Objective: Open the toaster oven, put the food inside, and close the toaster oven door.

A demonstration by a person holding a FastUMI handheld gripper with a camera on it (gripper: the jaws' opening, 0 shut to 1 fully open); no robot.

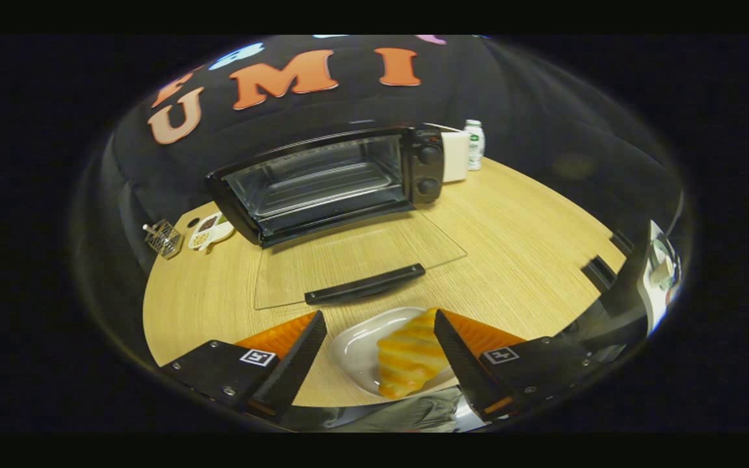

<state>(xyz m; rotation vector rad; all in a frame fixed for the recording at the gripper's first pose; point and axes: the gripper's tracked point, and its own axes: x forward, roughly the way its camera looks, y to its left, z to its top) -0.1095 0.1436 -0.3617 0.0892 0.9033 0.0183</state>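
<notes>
Right now your tongs [381, 344] stand released, their fingers spread wide with nothing pressed between them, hovering over the near edge of the table [530, 260]. Between the fingers sits a white plate [355, 351] carrying the toasted food [410, 357], which lies closer to your right finger and looks to touch it, though you cannot tell for sure. Just beyond the fingers the toaster oven's glass door [355, 260] lies folded down flat over the table, its dark handle [365, 285] toward you. The toaster oven [329, 182] itself stands open toward the far edge, rack visible inside. A white bottle [474, 144] stands at its right, a small wire basket [164, 238] at the table's left edge.
</notes>
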